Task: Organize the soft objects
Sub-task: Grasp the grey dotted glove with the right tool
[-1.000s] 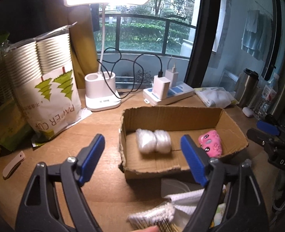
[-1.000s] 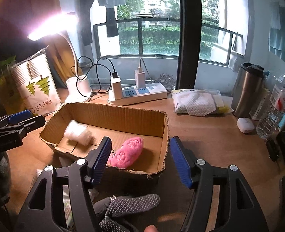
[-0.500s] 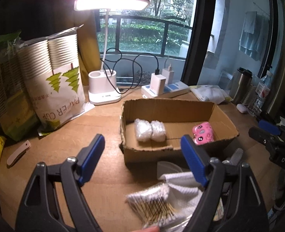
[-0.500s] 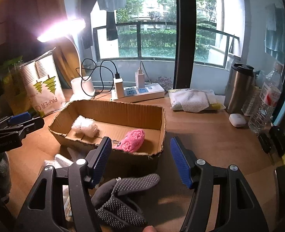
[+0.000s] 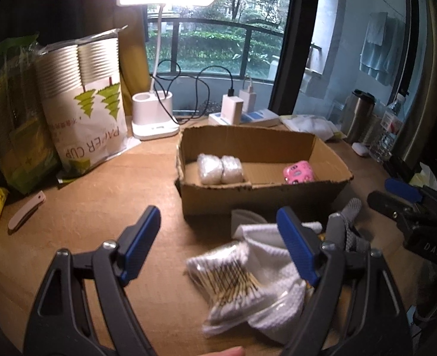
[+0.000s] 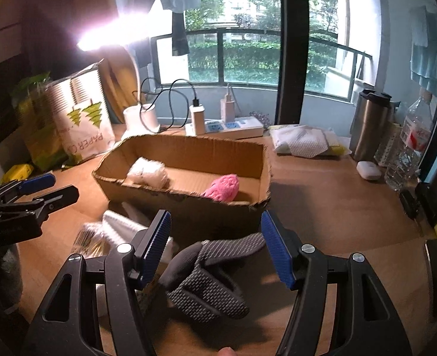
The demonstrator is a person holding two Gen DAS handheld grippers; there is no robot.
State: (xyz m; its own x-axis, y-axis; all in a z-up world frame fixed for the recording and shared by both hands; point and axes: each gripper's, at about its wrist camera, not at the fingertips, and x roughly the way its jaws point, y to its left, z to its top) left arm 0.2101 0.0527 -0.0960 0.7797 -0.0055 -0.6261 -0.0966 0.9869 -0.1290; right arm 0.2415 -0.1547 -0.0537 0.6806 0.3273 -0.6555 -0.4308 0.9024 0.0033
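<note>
An open cardboard box (image 5: 260, 195) (image 6: 189, 207) stands mid-table. It holds a white wrapped bundle (image 5: 220, 169) (image 6: 148, 173) at its left and a pink plush item (image 5: 298, 172) (image 6: 222, 188) at its right. In front of the box lie a bag of cotton swabs (image 5: 227, 276), a white cloth (image 5: 274, 270) (image 6: 120, 227) and a grey knit glove (image 6: 206, 276) (image 5: 344, 225). My left gripper (image 5: 218, 247) is open and empty above the swabs. My right gripper (image 6: 215, 244) is open and empty above the glove.
A paper cup pack (image 5: 82, 112) and green bags stand at the left. A lit desk lamp (image 5: 154, 115) and power strip (image 6: 227, 126) stand behind the box. A steel flask (image 6: 369, 124), water bottle (image 6: 408, 148) and white case (image 6: 368, 170) stand at the right.
Both grippers have drawn back from the box toward the near table edge. The swabs, white cloth and grey glove now show more fully. Both stay open.
</note>
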